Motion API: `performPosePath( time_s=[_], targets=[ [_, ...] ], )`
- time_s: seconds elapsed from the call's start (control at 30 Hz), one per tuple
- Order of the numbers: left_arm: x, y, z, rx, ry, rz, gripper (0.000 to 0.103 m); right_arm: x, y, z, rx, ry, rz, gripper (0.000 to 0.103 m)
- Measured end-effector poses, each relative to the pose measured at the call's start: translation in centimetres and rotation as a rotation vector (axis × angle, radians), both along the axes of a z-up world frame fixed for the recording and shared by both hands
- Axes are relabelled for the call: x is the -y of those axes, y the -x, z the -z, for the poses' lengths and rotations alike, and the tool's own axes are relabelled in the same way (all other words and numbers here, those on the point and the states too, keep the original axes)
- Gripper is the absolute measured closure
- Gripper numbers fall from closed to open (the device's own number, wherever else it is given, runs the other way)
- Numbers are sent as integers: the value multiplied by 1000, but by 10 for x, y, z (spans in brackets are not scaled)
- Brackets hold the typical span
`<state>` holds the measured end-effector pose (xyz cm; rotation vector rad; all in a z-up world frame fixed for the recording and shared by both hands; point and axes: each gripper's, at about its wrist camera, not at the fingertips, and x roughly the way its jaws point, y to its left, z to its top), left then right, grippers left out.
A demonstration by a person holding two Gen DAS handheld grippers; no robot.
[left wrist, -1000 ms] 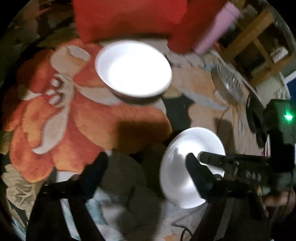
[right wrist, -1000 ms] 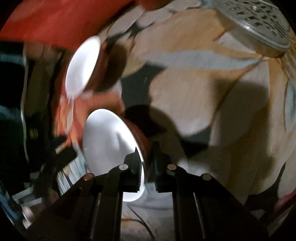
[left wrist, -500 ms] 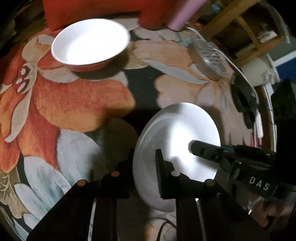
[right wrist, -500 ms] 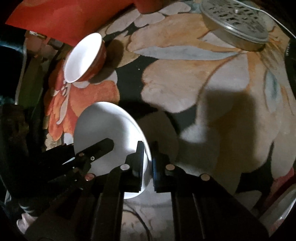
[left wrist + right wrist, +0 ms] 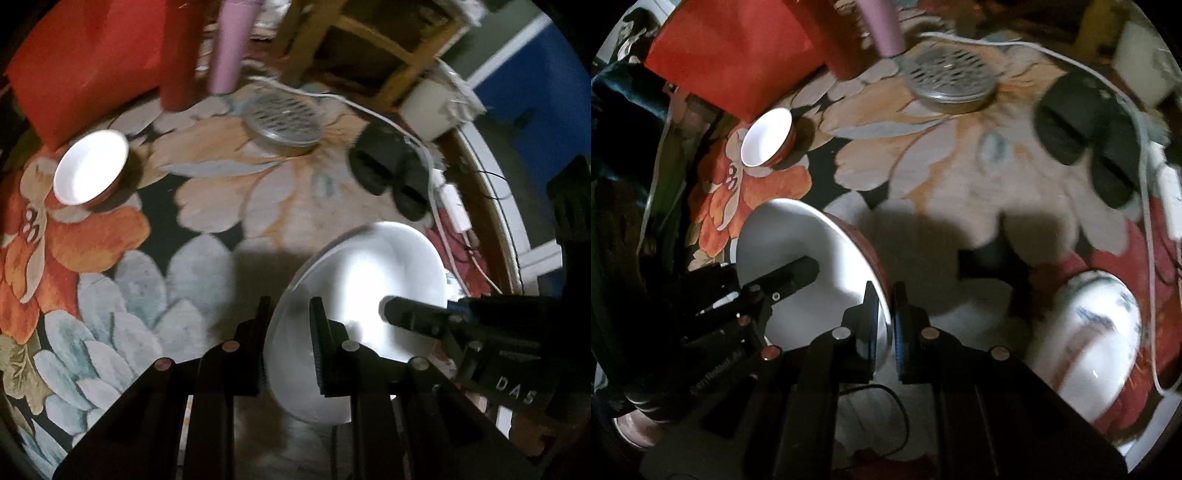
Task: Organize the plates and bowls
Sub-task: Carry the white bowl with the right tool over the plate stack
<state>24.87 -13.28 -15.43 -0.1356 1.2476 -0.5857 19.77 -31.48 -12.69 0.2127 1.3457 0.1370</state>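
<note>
Clearly "DAS" on right gripper point(image 5: 391, 317)

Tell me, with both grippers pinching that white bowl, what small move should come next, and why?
Probably carry the large white bowl toward the smaller bowl that sits on the flowered cloth. The left gripper and the right gripper each pinch its rim on opposite sides, and it looks clear of the cloth, so grouping the bowls seems the natural step.
</note>
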Motion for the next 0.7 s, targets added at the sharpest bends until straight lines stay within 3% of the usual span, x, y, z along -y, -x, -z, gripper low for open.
performPosePath(
  time_s=[0.23,0.7],
  targets=[
    [51,22,-16,43,-2,97,85,44,39,-7,20,-10,121,95],
    [140,51,1,44,-20,251,85,126,80,6,19,-32,270,95]
  ],
)
